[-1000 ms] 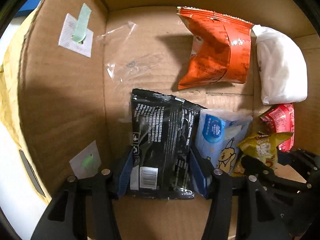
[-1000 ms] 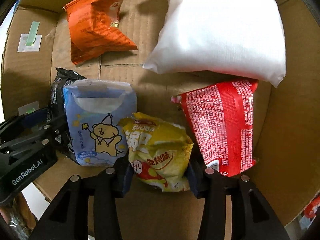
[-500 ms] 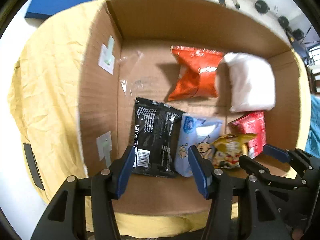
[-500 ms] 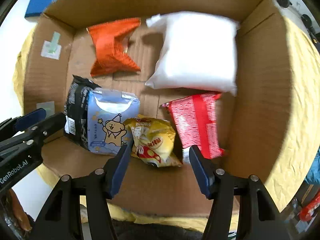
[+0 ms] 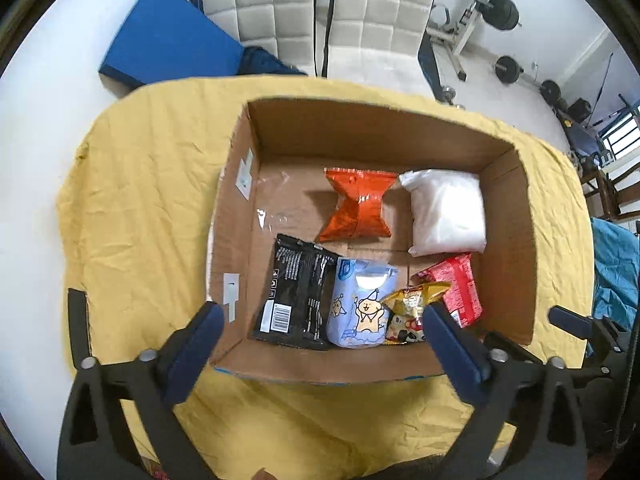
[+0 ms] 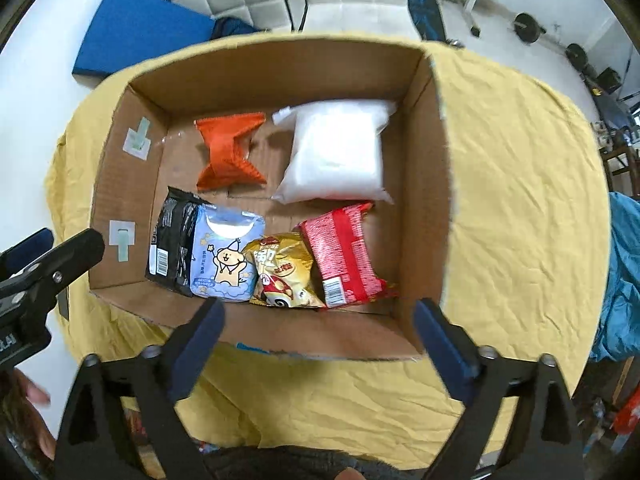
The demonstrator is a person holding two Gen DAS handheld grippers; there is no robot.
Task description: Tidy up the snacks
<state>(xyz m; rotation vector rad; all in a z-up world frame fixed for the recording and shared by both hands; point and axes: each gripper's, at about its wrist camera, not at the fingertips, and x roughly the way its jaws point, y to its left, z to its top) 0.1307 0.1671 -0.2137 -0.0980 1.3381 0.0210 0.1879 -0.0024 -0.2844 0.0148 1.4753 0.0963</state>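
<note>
my left tongs and right tongs hang above the cardboard box, jaws opening, empty. six snack packs lie inside.

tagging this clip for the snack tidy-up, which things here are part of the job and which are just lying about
Part of the job:
- cardboard box
- black packet
- light blue packet
- yellow packet
- red packet
- orange packet
- white bag

Just lying about:
- yellow cloth
- blue mat
- white chairs
- weights
</note>
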